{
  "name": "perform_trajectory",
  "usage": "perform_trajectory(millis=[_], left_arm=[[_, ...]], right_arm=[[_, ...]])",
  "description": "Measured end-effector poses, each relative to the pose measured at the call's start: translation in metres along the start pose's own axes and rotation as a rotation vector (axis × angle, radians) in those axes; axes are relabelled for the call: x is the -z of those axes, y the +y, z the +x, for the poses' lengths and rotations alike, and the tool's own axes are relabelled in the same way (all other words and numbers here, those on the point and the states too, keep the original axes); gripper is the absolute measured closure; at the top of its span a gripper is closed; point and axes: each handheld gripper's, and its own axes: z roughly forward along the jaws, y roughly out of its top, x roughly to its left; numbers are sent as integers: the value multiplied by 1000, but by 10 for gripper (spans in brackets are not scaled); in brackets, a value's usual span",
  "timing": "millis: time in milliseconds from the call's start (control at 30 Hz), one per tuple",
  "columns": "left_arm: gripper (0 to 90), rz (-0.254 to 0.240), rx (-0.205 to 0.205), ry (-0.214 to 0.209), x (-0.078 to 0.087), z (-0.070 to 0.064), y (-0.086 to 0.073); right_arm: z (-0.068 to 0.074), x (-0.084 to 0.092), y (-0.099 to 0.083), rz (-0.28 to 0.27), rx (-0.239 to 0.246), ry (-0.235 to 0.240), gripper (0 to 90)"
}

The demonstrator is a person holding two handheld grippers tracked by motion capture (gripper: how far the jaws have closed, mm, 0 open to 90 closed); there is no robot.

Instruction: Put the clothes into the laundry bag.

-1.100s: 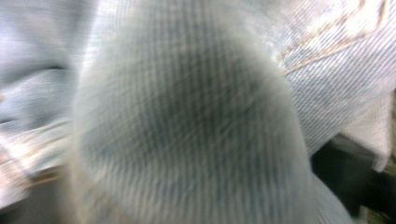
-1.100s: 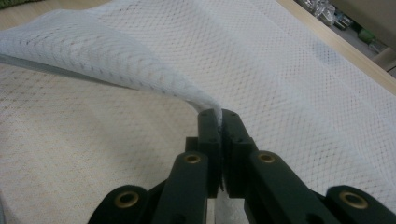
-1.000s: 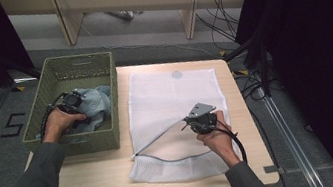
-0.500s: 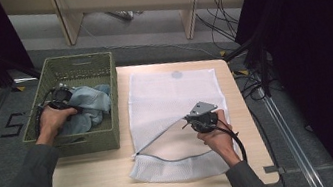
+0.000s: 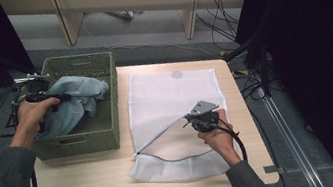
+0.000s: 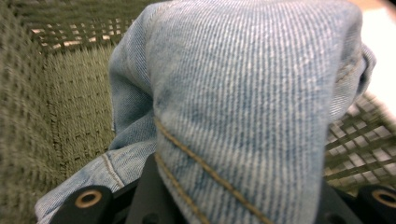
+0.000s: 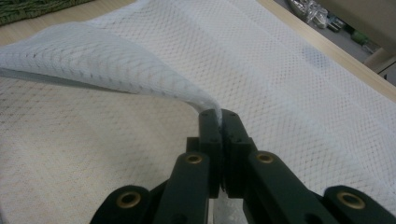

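Jeans (image 5: 72,101) hang clamped in the left claw (image 5: 38,91), just closed, partly out of the basket (image 5: 109,128); right claw (image 5: 194,118) pinches the mesh bag (image 5: 175,97) mouth open; bagging remains.

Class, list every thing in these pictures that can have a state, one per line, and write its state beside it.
Jeans: bunched, partly lifted out of the basket, held by the left tool.
Basket: upright on the table, jeans partly inside.
Mesh bag: flat on the table, zip open, top layer lifted.
Left tool: jaws have just been closing, now clamped on the jeans.
Right tool: shut on the bag's opening edge.
Table: bearing basket and bag.
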Motion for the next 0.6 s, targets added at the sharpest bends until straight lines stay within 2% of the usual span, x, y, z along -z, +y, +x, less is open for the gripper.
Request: perform_trajectory(millis=[67, 133, 167, 200, 300, 367, 400, 500, 600], left_arm=[[710, -30, 19, -2, 8, -2, 3], [710, -72, 48, -20, 17, -4, 6], [710, -84, 50, -26, 20, -5, 7], [711, -114, 66, -47, 27, -7, 9], [711, -153, 80, -74, 40, -9, 12], [712, -180, 96, -92, 50, -12, 15], [711, -195, 102, -106, 54, -13, 16], [710, -232, 103, -141, 67, -19, 20], [709, -259, 103, -164, 80, -26, 24]], right_arm=[[1, 0, 0, 3, -9, 7, 896], [1, 0, 0, 2, -9, 12, 896], [0, 0, 0, 6, -9, 18, 896], [1, 0, 0, 11, -25, 19, 895], [-1, 0, 0, -2, 0, 9, 896], [1, 1, 0, 2, -31, 9, 896], [1, 0, 0, -1, -28, 7, 896], [-1, 1, 0, -3, -12, 1, 896], [0, 0, 0, -2, -27, 10, 896]])
